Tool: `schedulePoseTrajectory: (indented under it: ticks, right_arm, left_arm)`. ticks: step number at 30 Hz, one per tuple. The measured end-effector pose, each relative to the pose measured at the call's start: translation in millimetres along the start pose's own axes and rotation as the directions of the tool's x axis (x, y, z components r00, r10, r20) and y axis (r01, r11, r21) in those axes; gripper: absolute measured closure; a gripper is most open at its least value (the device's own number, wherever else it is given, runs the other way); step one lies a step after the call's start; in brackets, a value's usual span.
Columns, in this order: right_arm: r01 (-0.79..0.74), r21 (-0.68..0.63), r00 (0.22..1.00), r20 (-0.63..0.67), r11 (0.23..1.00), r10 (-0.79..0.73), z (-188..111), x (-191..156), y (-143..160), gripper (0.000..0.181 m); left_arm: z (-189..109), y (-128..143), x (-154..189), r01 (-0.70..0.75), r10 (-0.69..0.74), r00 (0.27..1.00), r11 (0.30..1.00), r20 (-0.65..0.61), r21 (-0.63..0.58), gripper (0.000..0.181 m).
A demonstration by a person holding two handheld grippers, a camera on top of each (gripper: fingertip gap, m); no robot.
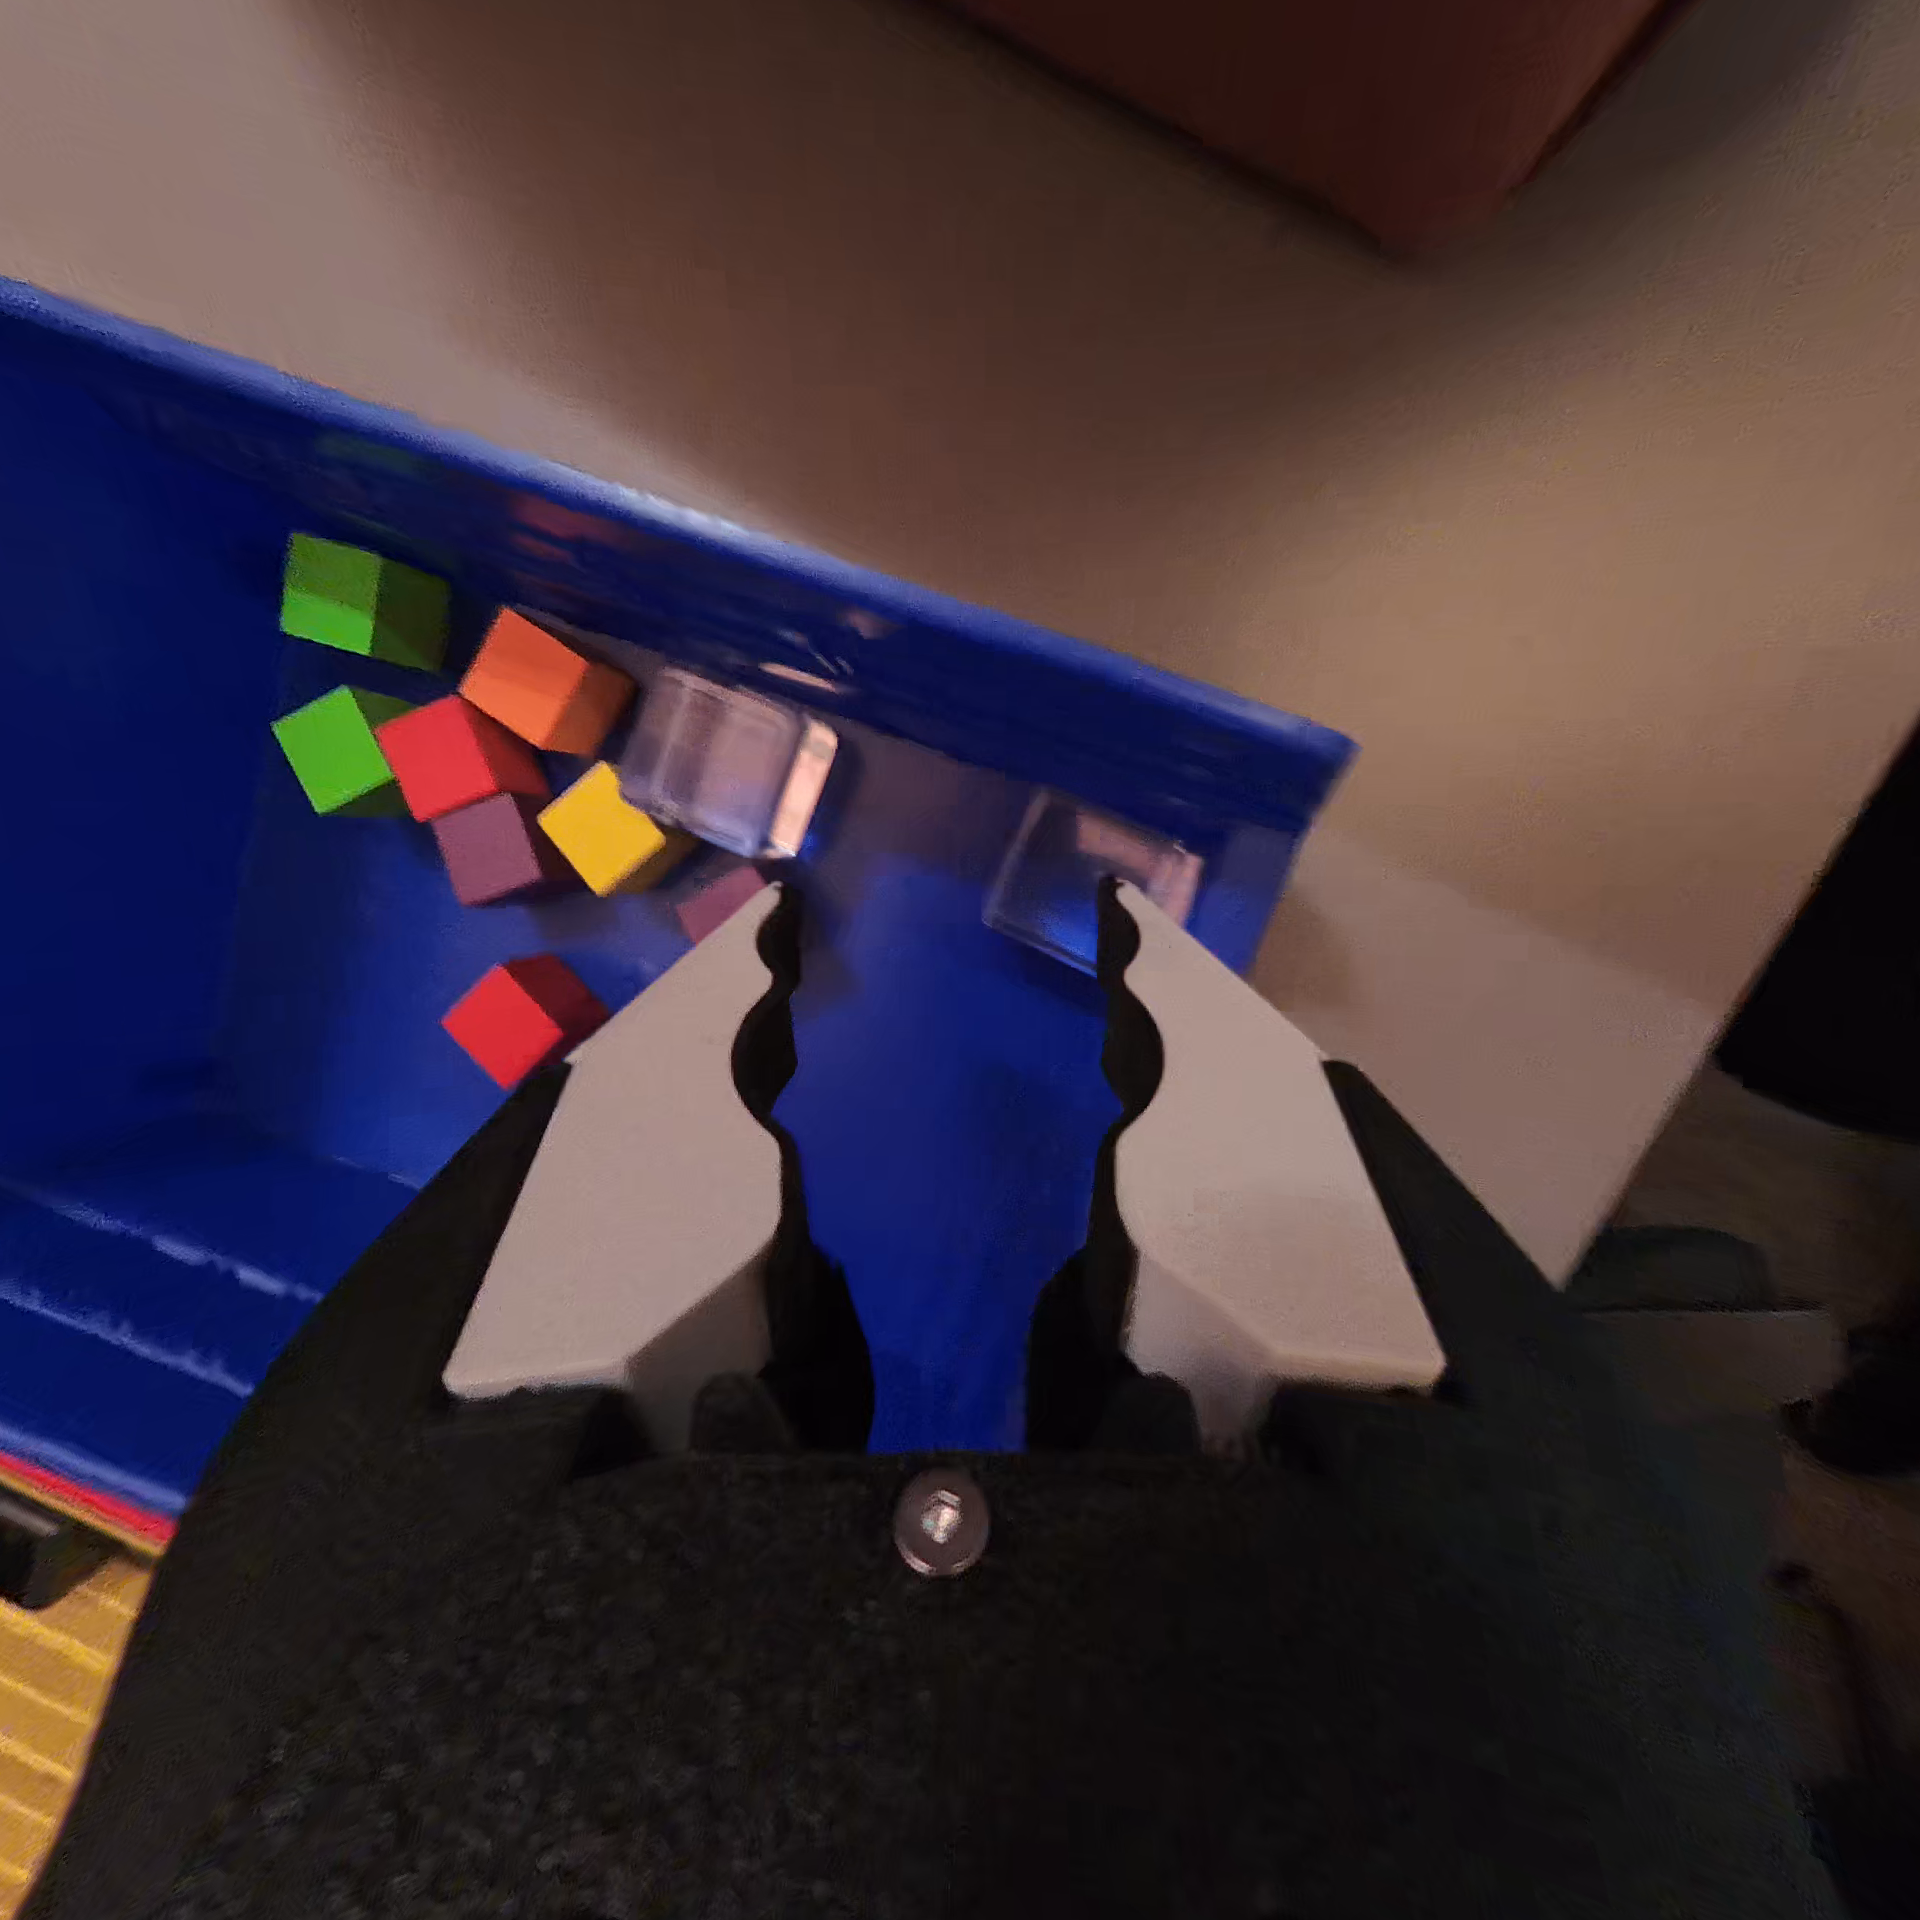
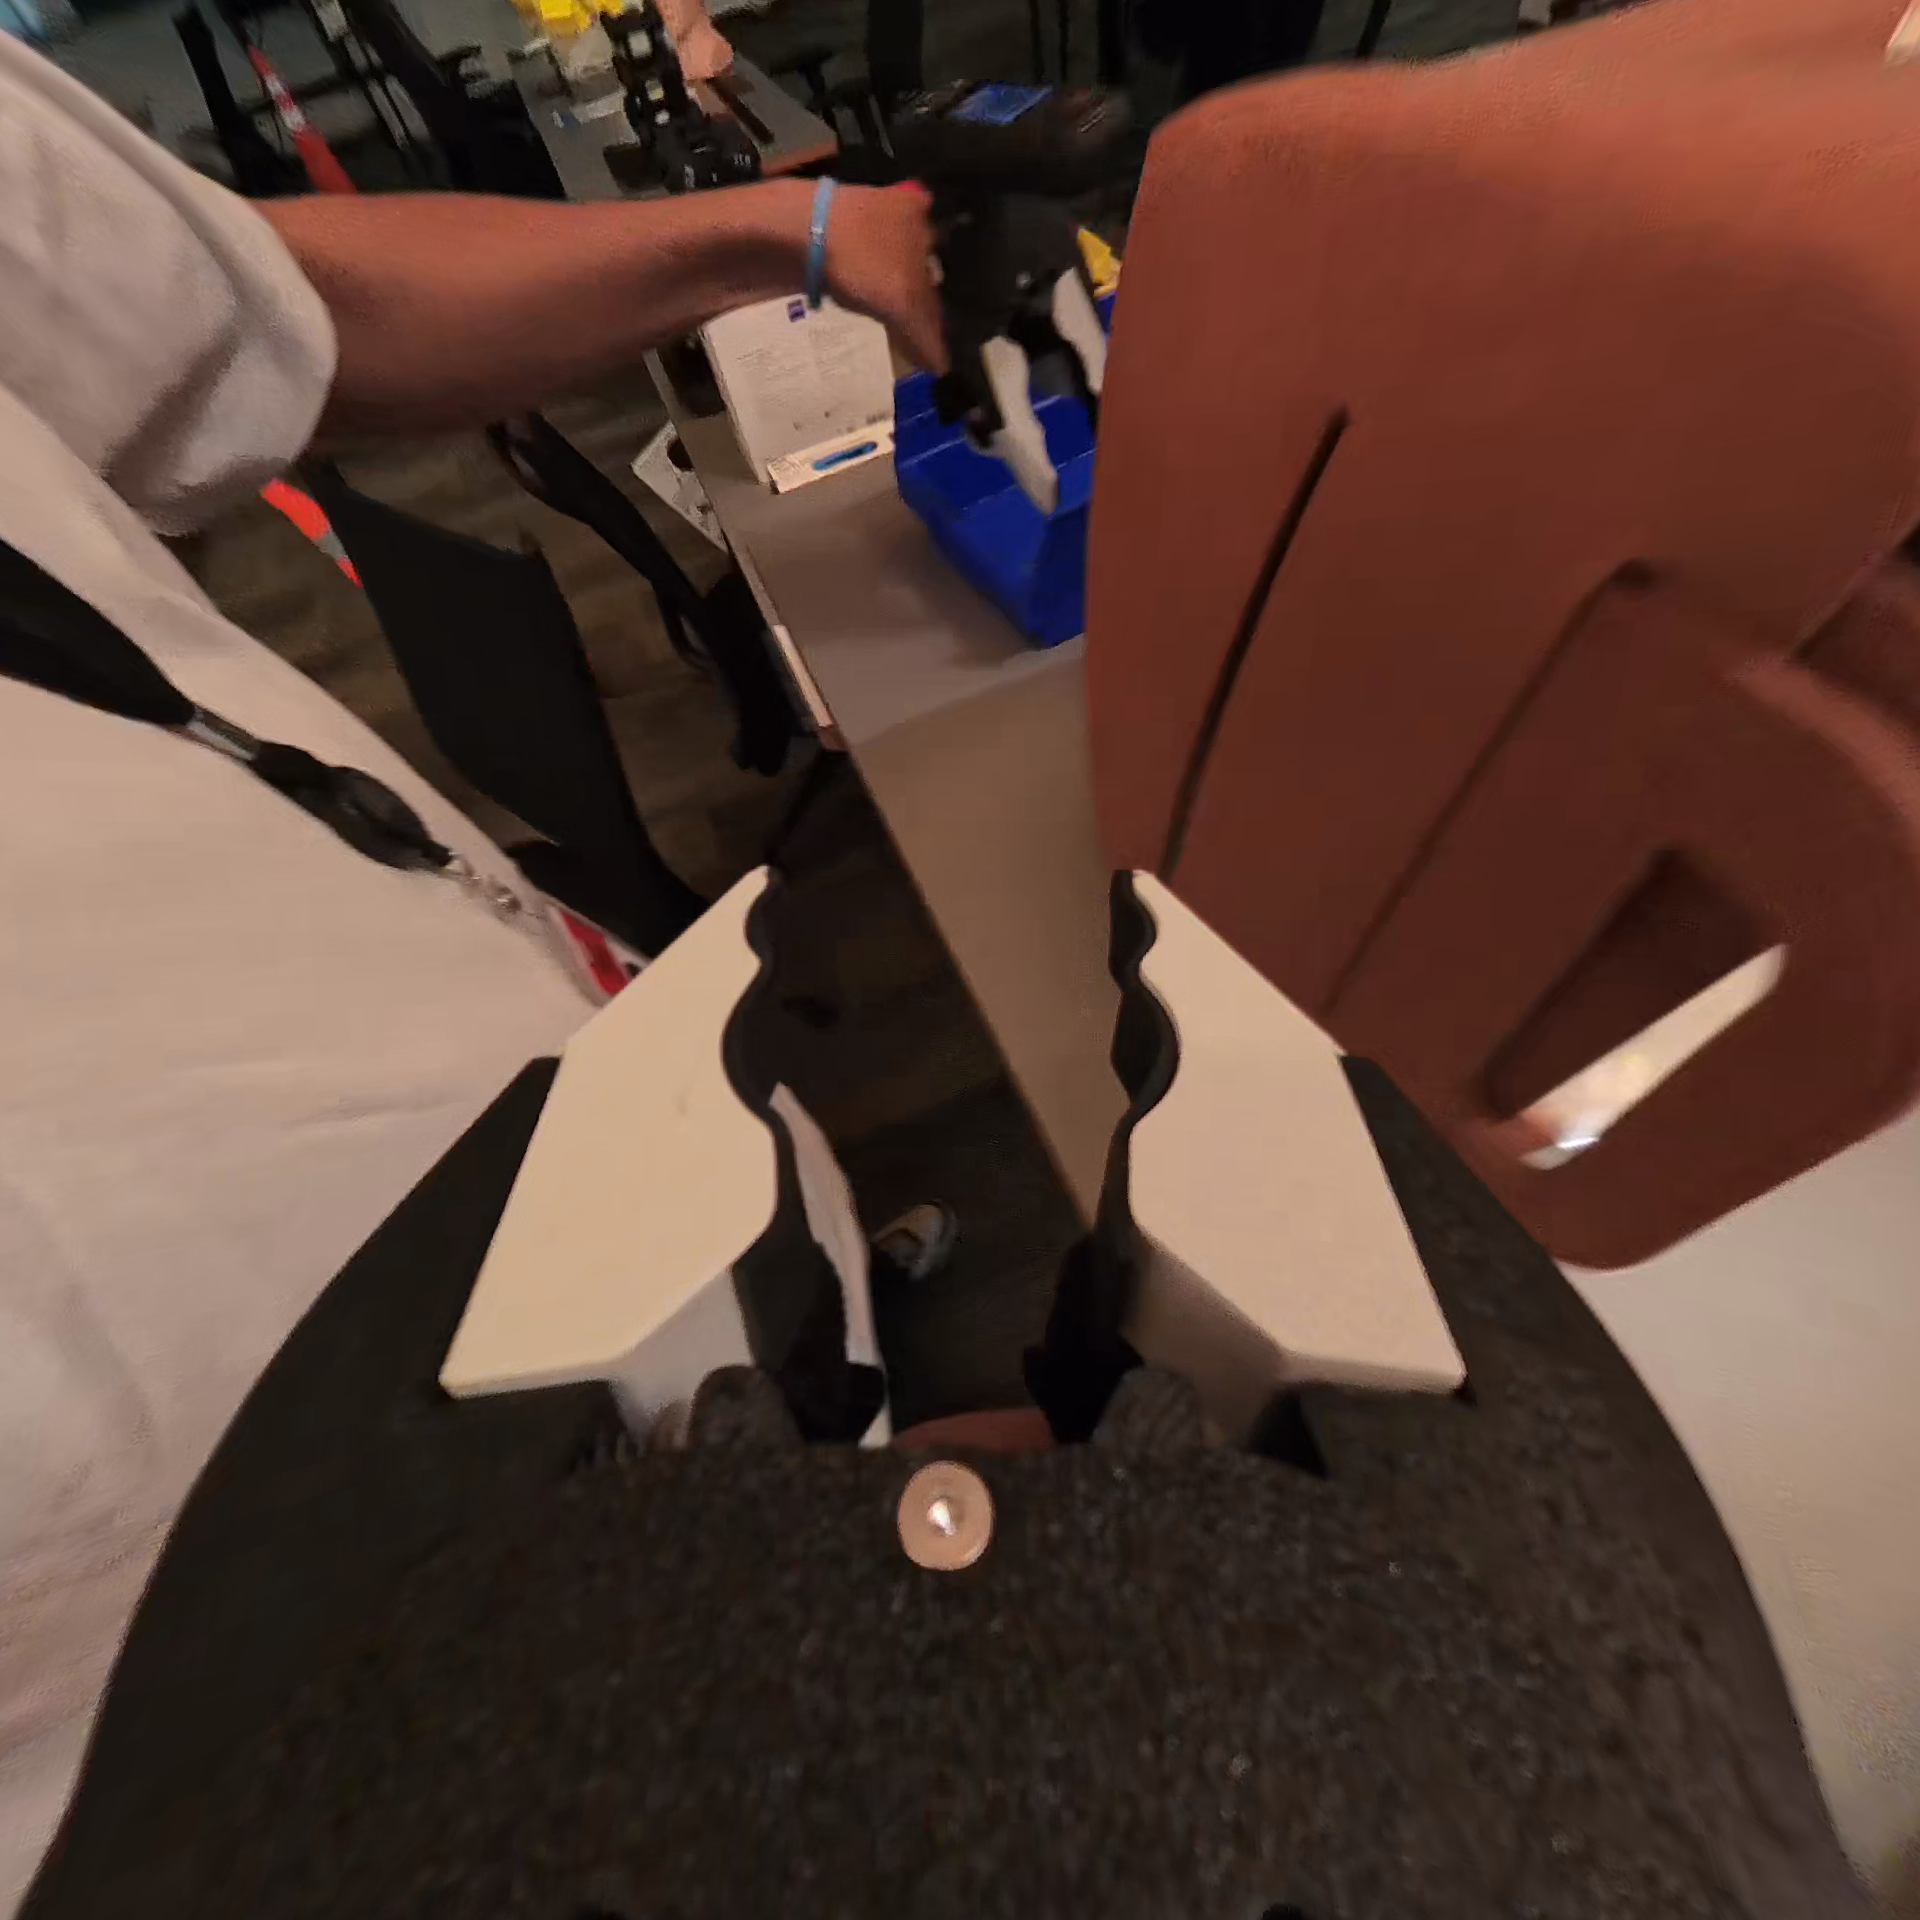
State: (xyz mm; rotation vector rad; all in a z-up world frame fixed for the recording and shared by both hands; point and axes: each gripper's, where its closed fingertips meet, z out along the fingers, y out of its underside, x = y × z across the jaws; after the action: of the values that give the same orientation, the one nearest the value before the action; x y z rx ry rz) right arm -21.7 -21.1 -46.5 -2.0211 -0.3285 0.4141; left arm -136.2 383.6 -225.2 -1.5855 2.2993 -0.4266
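My left gripper (image 1: 943, 896) is open and empty inside a blue bin (image 1: 727, 582), just above its floor. Small coloured cubes lie to its left: two green (image 1: 358, 597), an orange (image 1: 540, 681), two red (image 1: 457, 753), a yellow (image 1: 603, 826) and a purple (image 1: 488, 847). A clear cube (image 1: 727, 769) sits by the far wall, and another clear cube (image 1: 1081, 883) lies at my right fingertip. My right gripper (image 2: 940, 888) is open and empty over the table edge, beside a brown box (image 2: 1455, 623). The blue bin also shows in the right wrist view (image 2: 987, 520), with the left gripper reaching into it.
The grey table (image 2: 914, 623) carries a white carton (image 2: 800, 384) behind the bin. A person in a white shirt (image 2: 156, 935) stands left of the table, arm (image 2: 571, 281) stretched to the left gripper. A yellow slatted surface (image 1: 52, 1683) lies beside the bin.
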Motion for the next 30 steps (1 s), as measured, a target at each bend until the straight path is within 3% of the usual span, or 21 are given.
schedulePoseTrajectory:
  ticks: [4, 8, 12, 14, 17, 20, 22, 24, 26, 28, 30]
  right_arm:
    - [-0.182, 0.018, 0.981, 0.065, 0.983, 0.180, 13.1, -20.3, 31.2, 0.119]
    - [-0.226, -0.042, 0.971, 0.063, 0.973, 0.229, 19.6, -23.5, 48.0, 0.118]
    - [-0.239, -0.038, 0.970, 0.037, 0.970, 0.241, 18.7, -23.9, 43.9, 0.118]
    - [-0.230, -0.006, 0.973, 0.031, 0.973, 0.231, 18.1, -25.6, 36.1, 0.119]
    - [-0.163, 0.042, 0.987, 0.000, 0.986, 0.163, 19.6, -23.9, 20.3, 0.118]
    - [-0.014, 0.128, 0.997, -0.071, 0.992, 0.024, 23.8, -14.5, -11.1, 0.118]
    - [0.125, 0.167, 0.981, -0.171, 0.978, -0.096, 28.9, 0.9, -38.9, 0.118]
    - [0.274, 0.207, 0.938, -0.272, 0.939, -0.214, 37.7, 14.3, -74.6, 0.119]
    - [0.409, 0.196, 0.884, -0.330, 0.891, -0.332, 55.8, 20.0, -106.9, 0.126]
    - [0.533, 0.178, 0.819, -0.354, 0.827, -0.452, 80.8, 19.9, -135.2, 0.126]
    - [0.629, 0.146, 0.758, -0.334, 0.764, -0.560, 107.5, 16.8, -155.9, 0.125]
  left_arm:
    - [25.9, -6.6, -32.4, -0.101, 0.103, 0.994, 0.993, 0.042, -0.056, 0.122]
    - [49.4, -10.5, -55.8, -0.172, 0.175, 0.984, 0.978, 0.017, -0.115, 0.122]
    - [70.7, -1.3, -62.2, -0.197, 0.186, 0.980, 0.963, -0.075, -0.183, 0.123]
    - [76.5, 2.3, -56.7, -0.203, 0.181, 0.975, 0.961, -0.128, -0.186, 0.135]
    - [70.2, 4.0, -64.9, -0.139, 0.120, 0.987, 0.973, -0.111, -0.186, 0.136]
    - [39.3, -9.2, -76.4, 0.079, -0.079, 0.991, 0.997, -0.107, -0.004, 0.137]
    - [-1.5, -33.5, -75.2, 0.285, -0.244, 0.949, 0.935, -0.201, 0.210, 0.137]
    - [-60.5, -74.5, -58.5, 0.470, -0.304, 0.868, 0.759, -0.393, 0.451, 0.136]
    - [-118.1, -112.8, -31.7, 0.619, -0.272, 0.766, 0.556, -0.582, 0.555, 0.137]
    - [-160.8, -147.1, 4.6, 0.741, -0.190, 0.635, 0.421, -0.748, 0.523, 0.137]
    - [-194.2, -178.7, 49.8, 0.811, -0.044, 0.500, 0.375, -0.865, 0.450, 0.137]
